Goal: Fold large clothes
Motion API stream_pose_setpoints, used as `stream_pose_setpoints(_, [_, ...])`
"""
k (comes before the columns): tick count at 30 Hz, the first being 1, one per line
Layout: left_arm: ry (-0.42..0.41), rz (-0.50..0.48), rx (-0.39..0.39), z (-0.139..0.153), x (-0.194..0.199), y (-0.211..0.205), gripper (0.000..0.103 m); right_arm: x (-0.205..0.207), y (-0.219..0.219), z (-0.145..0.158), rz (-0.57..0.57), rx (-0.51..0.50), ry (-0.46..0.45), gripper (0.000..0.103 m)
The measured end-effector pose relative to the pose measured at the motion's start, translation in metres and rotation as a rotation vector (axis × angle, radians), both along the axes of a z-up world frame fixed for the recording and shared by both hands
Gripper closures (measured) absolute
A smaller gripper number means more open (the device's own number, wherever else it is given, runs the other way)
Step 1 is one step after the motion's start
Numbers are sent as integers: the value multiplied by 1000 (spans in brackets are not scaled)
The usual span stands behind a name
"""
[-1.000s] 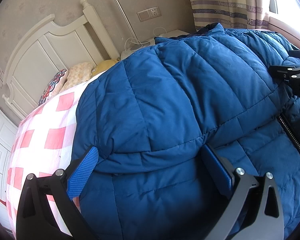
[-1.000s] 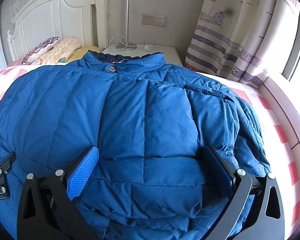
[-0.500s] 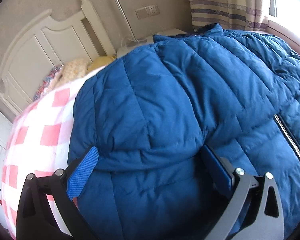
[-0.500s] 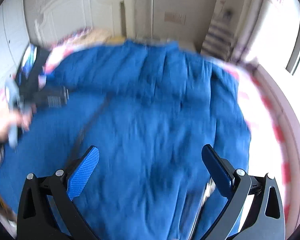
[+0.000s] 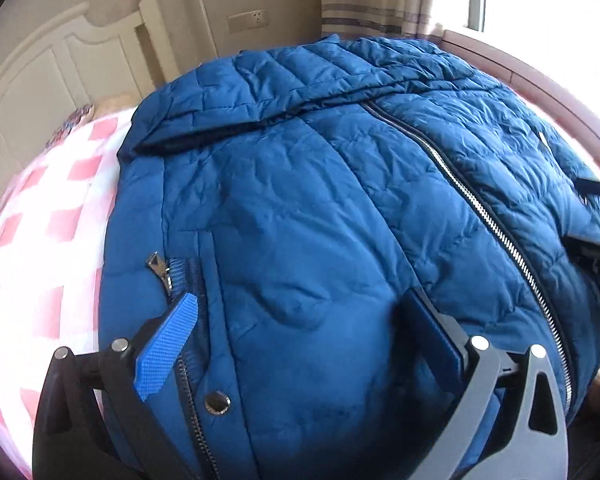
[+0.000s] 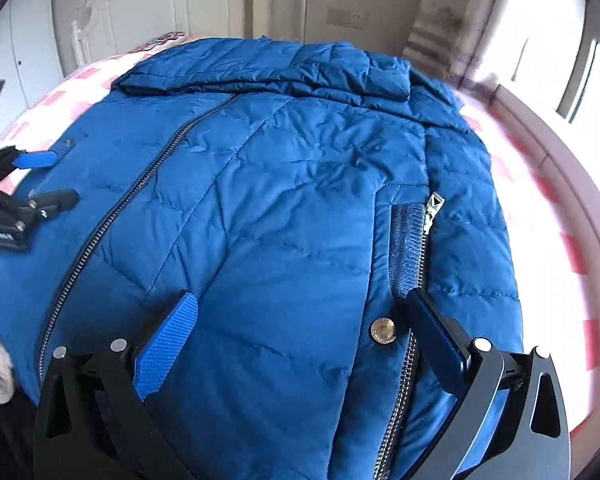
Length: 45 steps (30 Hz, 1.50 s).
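Observation:
A big blue puffer jacket lies front side up across the bed, its centre zipper closed and its hood bunched at the far end. My left gripper hovers open over the hem by the pocket zip and a snap button. In the right wrist view the same jacket fills the frame. My right gripper is open above the hem beside the other pocket zip. The left gripper shows at the far left edge, also open. Neither holds fabric.
The jacket rests on a pink and white checked sheet. A white headboard and pillows stand at the far end. A curtain and a bright window ledge run along the right side of the bed.
The jacket went from back side up to front side up, so its zipper and pockets now show. Both grippers sit open over the hem, the right one after a fast swing.

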State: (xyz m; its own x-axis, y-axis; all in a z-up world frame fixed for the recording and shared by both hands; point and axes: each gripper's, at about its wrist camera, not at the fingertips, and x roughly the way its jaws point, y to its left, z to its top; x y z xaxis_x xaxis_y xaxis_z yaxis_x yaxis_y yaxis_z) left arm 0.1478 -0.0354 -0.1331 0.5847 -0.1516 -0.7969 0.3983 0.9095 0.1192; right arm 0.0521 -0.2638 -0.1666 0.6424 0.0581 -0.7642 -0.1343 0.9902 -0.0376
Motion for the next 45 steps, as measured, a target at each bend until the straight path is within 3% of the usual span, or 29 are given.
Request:
stream_pose_setpoints(3, [9, 19, -44, 13, -9, 1, 2, -7, 1, 9, -12, -8, -1, 5])
stream_pose_setpoints(5, [-12, -31, -87, 23, -25, -6, 2, -24, 11, 20, 74, 13, -64, 5])
stream_pose_setpoints(7, [-13, -82, -107, 24, -40, -20, 2, -30, 24, 16, 142, 4, -64, 5])
stream_pose_setpoints(9, [26, -112, -26, 7, -45, -39, 2, -30, 37, -5, 181, -33, -20, 5])
stream_pose_setpoints(10, [34, -108, 23, -5, -45, -44, 2, -32, 35, -6, 168, -2, -42, 5])
stream_pose_setpoints(13, [36, -95, -25, -8, -46, -35, 2, -36, 28, -2, 169, 15, -29, 5])
stream_pose_setpoints(16, [-44, -24, -62, 9, -56, -3, 2, -60, 12, 11, 161, 16, -98, 5])
stream_pose_setpoints(19, [-107, 85, -134, 22, -75, 49, 2, -90, -27, 11, 77, 21, -133, 5])
stream_pose_setpoints(23, [-140, 201, -261, 29, -108, 118, 2, -123, -72, -4, 32, 135, -112, 5])
stream_pose_setpoints(27, [-111, 194, -338, 21, -130, 151, 3, -146, -91, -34, -9, 156, -38, 5])
stream_pose_setpoints(31, [-66, 158, -365, 2, -143, 157, 3, -144, -107, -57, -22, 292, -34, 6])
stream_pose_setpoints(33, [-38, 147, -394, -6, -144, 157, 8, -139, -114, -63, -13, 353, -46, 9])
stream_pose_setpoints(37, [-63, 139, -366, -10, -150, 156, 13, -132, -121, -69, 19, 436, -82, 17])
stream_pose_setpoints(39, [-68, 146, -356, -11, -154, 156, 26, -130, -122, -71, 12, 453, -94, 25])
stream_pose_setpoints(40, [-69, 149, -355, -10, -154, 155, 41, -131, -122, -71, 14, 451, -103, 28])
stream_pose_setpoints(41, [-71, 151, -357, -10, -156, 154, 49, -134, -121, -69, 24, 442, -119, 35])
stream_pose_setpoints(42, [-77, 156, -352, -9, -158, 154, 53, -136, -120, -68, 32, 435, -129, 44])
stream_pose_setpoints(45, [-91, 153, -330, -7, -162, 149, 56, -144, -110, -60, 68, 382, -159, 52])
